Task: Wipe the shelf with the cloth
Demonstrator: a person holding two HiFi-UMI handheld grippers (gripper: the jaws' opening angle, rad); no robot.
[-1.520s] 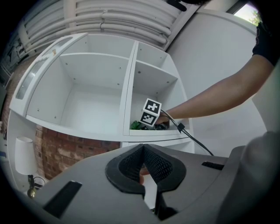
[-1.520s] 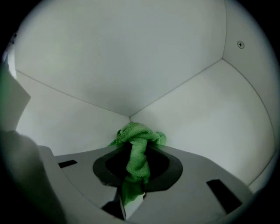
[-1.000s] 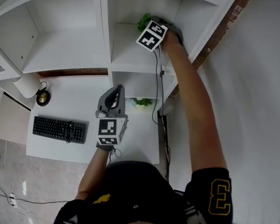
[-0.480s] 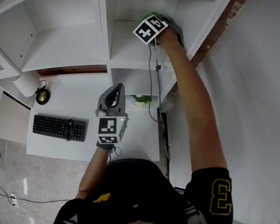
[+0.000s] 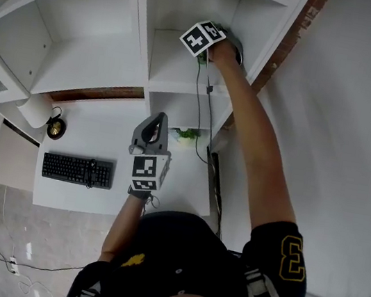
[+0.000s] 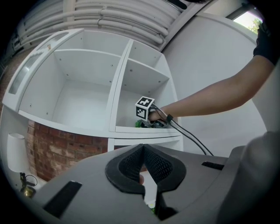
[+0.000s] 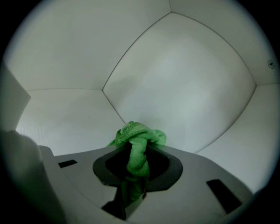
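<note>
My right gripper [image 5: 202,39] reaches into the upper right cubby of the white shelf unit [image 5: 173,72], with its marker cube facing the head camera. It is shut on a bunched green cloth [image 7: 139,140], which sticks out between the jaws close to the cubby's back corner. From the left gripper view, the cloth [image 6: 141,124] peeks out under the right gripper [image 6: 146,109] at the shelf board. My left gripper [image 5: 156,120] hangs over the white desk, away from the shelf. Its jaws stand together with nothing in them [image 6: 143,148].
Black cables [image 5: 209,113] hang from the right gripper down past the shelf's front edge. A green item [image 5: 189,135] lies in the low compartment below. On the desk are a black keyboard [image 5: 77,170], a small brass object [image 5: 56,130] and a white cylinder [image 5: 36,112].
The right gripper has shifted slightly in the cubby and its cube has turned. The green cloth, visible beside the cube before, is now hidden behind it. The left gripper has barely moved.
</note>
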